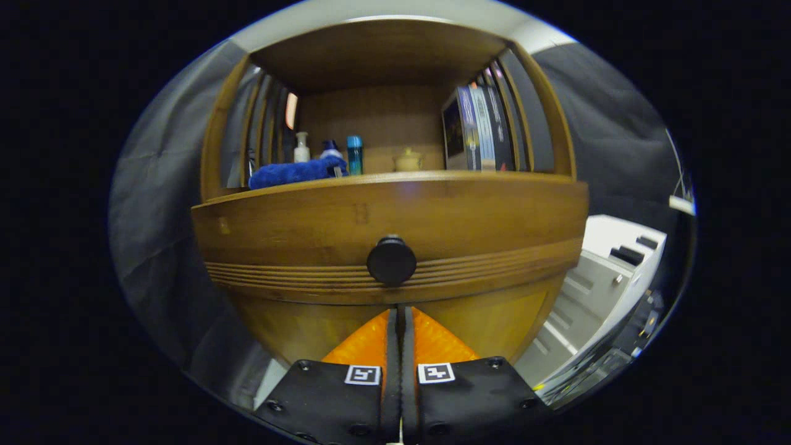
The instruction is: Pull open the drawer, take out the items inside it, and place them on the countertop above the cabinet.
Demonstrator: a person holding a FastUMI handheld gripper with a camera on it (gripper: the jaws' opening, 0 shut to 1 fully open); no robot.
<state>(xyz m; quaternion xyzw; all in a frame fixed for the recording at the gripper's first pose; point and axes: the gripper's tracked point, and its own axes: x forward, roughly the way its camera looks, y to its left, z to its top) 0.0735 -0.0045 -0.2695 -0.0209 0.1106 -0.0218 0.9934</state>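
A wooden cabinet fills the scene, with its drawer front (395, 225) close ahead and a round dark knob (392, 260) in its middle. My gripper (400, 312) is shut, its two fingers pressed together with nothing between them, the tips just below the knob and not touching it. The drawer looks closed, so what lies inside is hidden. Above the drawer runs the countertop (401, 178), where a blue cloth (296, 172) lies at the left.
On the shelf behind the cloth stand a white pump bottle (301, 148), a teal bottle (355, 154) and a small beige pot (408, 160). Books (476, 128) stand at the right. A white drawer unit (602, 278) sits beside the cabinet's right side.
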